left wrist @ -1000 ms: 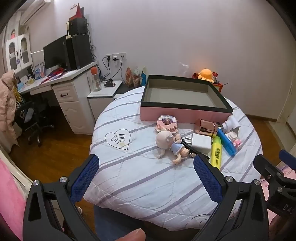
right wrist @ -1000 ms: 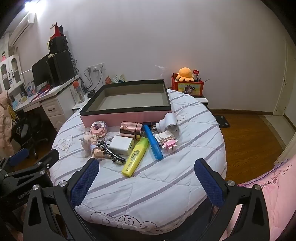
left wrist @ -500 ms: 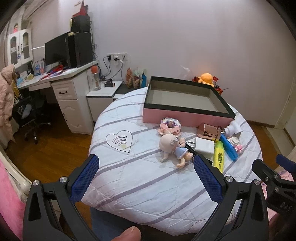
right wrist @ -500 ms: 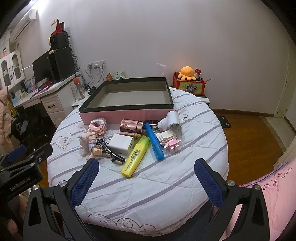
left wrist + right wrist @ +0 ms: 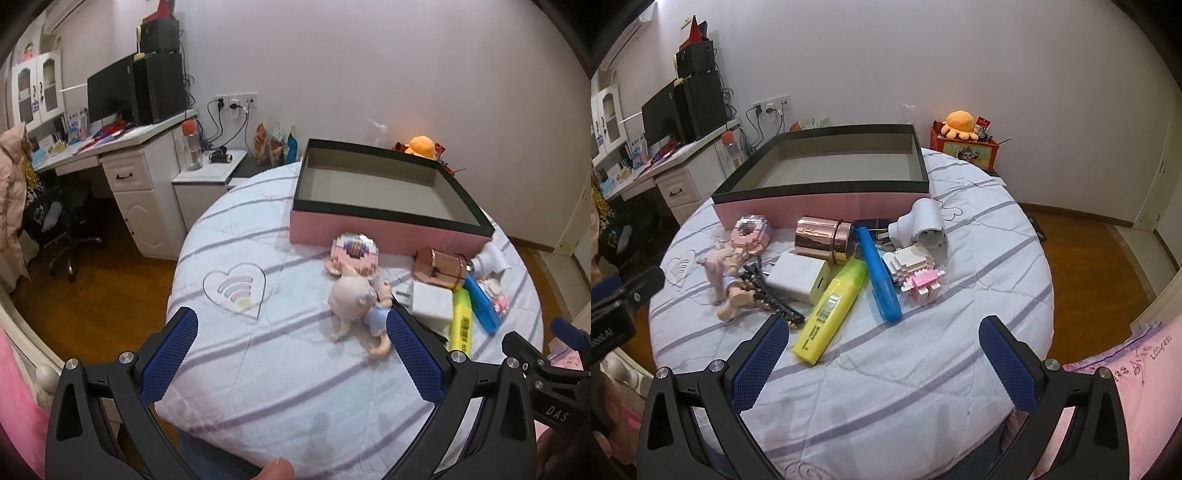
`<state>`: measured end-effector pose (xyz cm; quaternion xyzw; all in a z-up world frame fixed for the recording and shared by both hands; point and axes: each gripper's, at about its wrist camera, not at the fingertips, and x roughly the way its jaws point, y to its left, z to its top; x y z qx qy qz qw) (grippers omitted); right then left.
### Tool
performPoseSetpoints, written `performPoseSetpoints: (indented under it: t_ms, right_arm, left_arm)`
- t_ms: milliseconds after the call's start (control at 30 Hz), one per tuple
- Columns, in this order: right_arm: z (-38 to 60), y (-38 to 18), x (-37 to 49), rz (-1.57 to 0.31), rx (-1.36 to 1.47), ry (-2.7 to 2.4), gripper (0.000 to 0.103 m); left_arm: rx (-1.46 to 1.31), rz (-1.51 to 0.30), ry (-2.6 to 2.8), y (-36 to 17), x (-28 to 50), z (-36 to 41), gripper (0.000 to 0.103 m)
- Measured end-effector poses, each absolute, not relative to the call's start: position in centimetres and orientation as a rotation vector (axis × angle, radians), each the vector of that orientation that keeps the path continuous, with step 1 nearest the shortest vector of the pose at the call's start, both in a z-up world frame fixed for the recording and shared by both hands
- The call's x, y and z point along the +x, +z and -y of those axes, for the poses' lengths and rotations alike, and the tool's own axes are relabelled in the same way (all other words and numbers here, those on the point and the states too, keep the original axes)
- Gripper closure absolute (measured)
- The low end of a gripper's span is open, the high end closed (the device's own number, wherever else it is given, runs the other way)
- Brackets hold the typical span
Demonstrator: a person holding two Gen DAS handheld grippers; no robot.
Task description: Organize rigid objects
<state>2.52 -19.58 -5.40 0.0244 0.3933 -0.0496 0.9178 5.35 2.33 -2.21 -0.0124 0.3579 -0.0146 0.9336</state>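
Both our grippers, left (image 5: pixel 291 354) and right (image 5: pixel 884 356), have edged closer, jaws wide and empty. Doll (image 5: pixel 356 302), highlighter (image 5: pixel 833 308) and charger (image 5: pixel 798 277) lie just before the empty pink box (image 5: pixel 827 205); sorting not begun.

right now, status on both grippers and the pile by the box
Left gripper open, empty, short of the doll. Right gripper open, empty, near the yellow highlighter. Pink box empty, items piled in front. Approach unobstructed.
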Motion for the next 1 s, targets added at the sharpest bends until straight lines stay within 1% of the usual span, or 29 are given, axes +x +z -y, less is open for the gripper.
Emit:
performPoseSetpoints:
  t_ms: [200, 500, 667, 867, 1000]
  right_arm:
    - [20.3, -6.3, 3.8, -0.837, 0.049, -0.11, 0.0]
    - [19.4, -5.9, 3.5, -0.835, 0.042, -0.086, 0.0]
    - [18.8, -3.5, 2.0, -0.782, 0.04, -0.093, 0.0]
    - [17.8, 1.0, -1.3, -0.682, 0.025, -0.104, 0.0]
    - [17.4, 2.8, -2.8, -0.634, 0.023, -0.104, 0.0]
  left_arm:
    - [-0.029, -0.746, -0.024, -2.9, 7.1, -2.1, 0.0]
    - [0.005, -0.738, -0.043, -2.4, 5.6, -1.8, 0.0]
    - [0.049, -0.681, -0.03, -0.4, 3.0, -1.5, 0.0]
    - [0.041, -0.616, -0.024, 2.4, 0.2, -1.9, 0.0]
    - [0.036, -0.588, -0.019, 3.6, -0.9, -2.1, 0.0]
